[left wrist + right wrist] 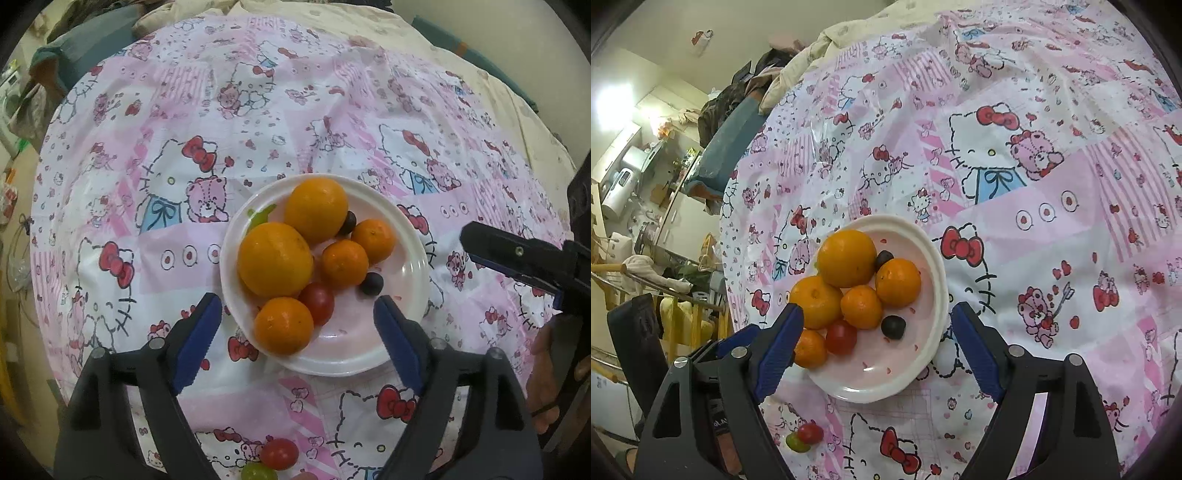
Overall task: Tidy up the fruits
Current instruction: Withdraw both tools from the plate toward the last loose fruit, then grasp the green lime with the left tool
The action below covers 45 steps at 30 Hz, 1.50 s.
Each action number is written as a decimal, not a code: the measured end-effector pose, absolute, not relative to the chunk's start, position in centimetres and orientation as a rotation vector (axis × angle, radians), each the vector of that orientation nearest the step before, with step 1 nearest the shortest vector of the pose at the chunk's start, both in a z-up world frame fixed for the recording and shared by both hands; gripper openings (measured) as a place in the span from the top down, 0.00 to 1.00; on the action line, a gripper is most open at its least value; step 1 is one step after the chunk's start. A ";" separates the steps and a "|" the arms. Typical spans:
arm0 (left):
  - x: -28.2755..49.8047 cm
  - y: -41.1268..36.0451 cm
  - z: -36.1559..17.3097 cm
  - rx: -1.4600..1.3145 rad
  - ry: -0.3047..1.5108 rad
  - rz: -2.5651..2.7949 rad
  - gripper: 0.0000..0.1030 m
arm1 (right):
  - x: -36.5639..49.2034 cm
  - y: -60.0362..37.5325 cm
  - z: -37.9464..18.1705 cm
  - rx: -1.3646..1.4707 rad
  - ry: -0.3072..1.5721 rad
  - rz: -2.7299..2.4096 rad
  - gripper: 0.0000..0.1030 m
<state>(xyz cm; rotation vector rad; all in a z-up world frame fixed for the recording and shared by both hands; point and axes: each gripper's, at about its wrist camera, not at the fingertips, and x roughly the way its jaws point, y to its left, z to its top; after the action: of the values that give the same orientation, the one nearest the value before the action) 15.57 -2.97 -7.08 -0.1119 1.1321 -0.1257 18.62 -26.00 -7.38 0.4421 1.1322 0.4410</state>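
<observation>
Left wrist view, gripper: the left gripper (297,332) is spread wide and holds nothing, flanking the 6 o'clock rim of the round white plastic plate (415,266).
Left wrist view, count: five oranges, a red cherry tomato (317,302) and two dark grapes on the plate; a second red tomato (279,453) and a green grape (258,472) lie loose on the pink cartoon-print tablecloth (147,258) at 6 o'clock.
Right wrist view, gripper: the right gripper (877,345) is also spread and empty above the plate's near half.
Right wrist view, risk: the piled round fruit may roll off if a finger bumps the plate; the loose pair sits near the cloth's edge.
</observation>
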 end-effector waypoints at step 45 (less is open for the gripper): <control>3.8 -5.0 -13.8 0.290 1.423 -0.187 0.67 | 11.0 -25.6 -6.6 0.451 1.181 0.461 0.18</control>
<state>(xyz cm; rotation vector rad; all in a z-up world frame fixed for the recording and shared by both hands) 3.79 -5.03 -13.85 0.2897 1.4231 -0.1873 11.01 -25.64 -6.64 0.4514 1.1807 0.4608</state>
